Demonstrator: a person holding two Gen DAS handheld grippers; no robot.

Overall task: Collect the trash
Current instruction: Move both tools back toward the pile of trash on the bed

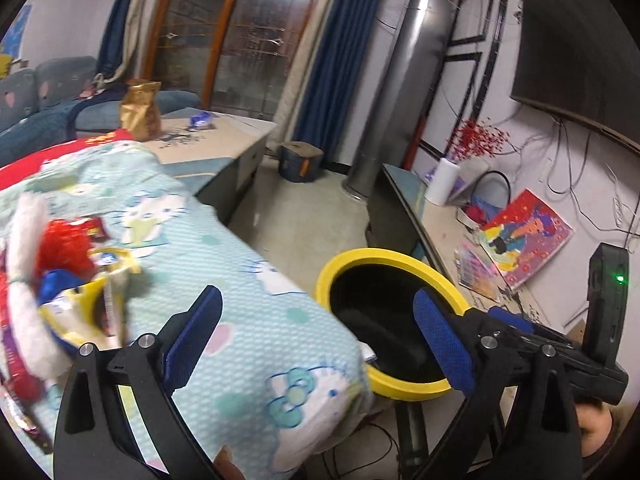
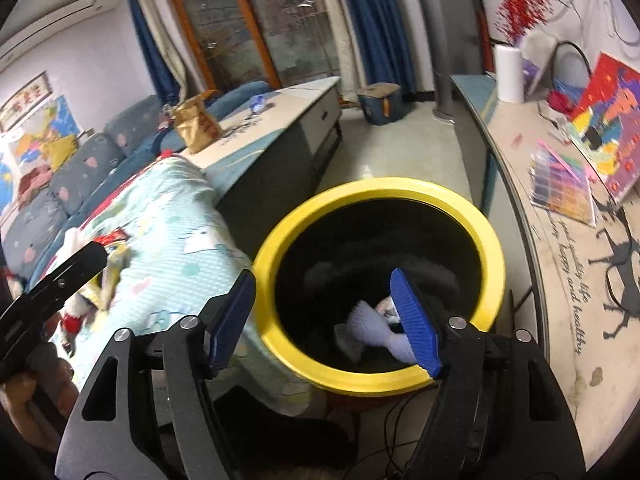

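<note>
Both my grippers — left (image 1: 318, 330), right (image 2: 324, 320) — gape empty. Yellow-rimmed bin (image 2: 494, 256) holding white trash (image 2: 370, 326) sits below; quilt edge (image 1: 256, 320) abuts it — wrappers (image 1: 76, 264) remain there.

We count one yellow-rimmed trash bin (image 2: 494, 256), two white crumpled pieces (image 2: 370, 326) inside it, one gold bag (image 1: 141, 110), one white paper roll (image 2: 509, 74), one colourful painting (image 1: 528, 236) and two grippers; the wrappers (image 1: 76, 256) we cannot count exactly.

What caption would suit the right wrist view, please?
Open right gripper above the yellow-rimmed bin holding crumpled white trash.
</note>
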